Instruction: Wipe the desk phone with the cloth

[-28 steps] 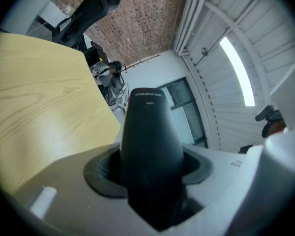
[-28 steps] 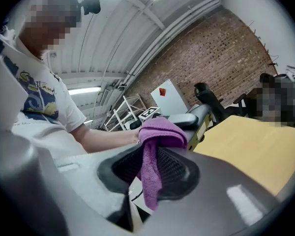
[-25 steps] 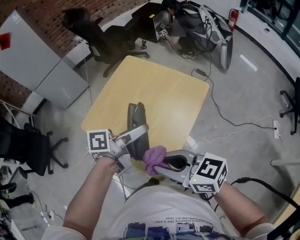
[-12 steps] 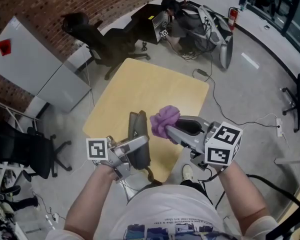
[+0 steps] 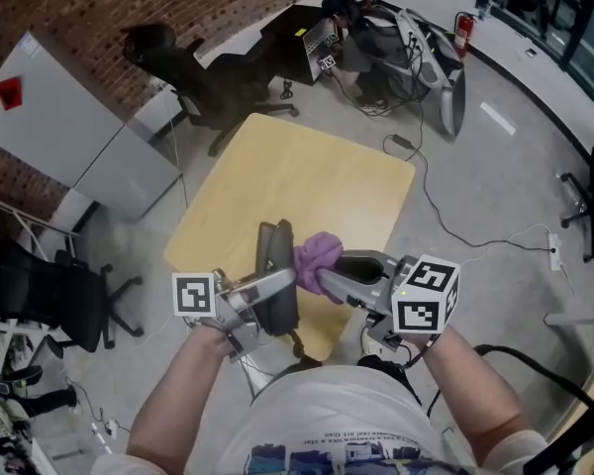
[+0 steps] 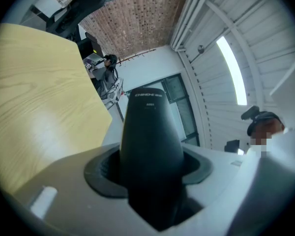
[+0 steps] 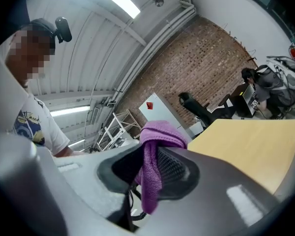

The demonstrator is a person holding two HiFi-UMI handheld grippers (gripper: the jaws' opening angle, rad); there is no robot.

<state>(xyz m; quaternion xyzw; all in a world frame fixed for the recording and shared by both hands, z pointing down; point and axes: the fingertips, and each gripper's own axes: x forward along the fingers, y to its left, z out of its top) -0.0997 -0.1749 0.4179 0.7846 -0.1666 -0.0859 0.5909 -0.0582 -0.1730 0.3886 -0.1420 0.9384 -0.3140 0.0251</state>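
left gripper (image 5: 269,287): jaws clamped on the dark phone handset (image 5: 274,255), gripper level
right gripper (image 5: 323,278): jaws pinched shut on the purple cloth (image 5: 319,253)
phone handset: held above the near edge of the wooden table (image 5: 297,171), long axis pointing away from the person
purple cloth: bunched at the right jaw tips, just beside the handset's right side
surroundings: black office chair (image 5: 193,72), brick wall (image 5: 99,8)
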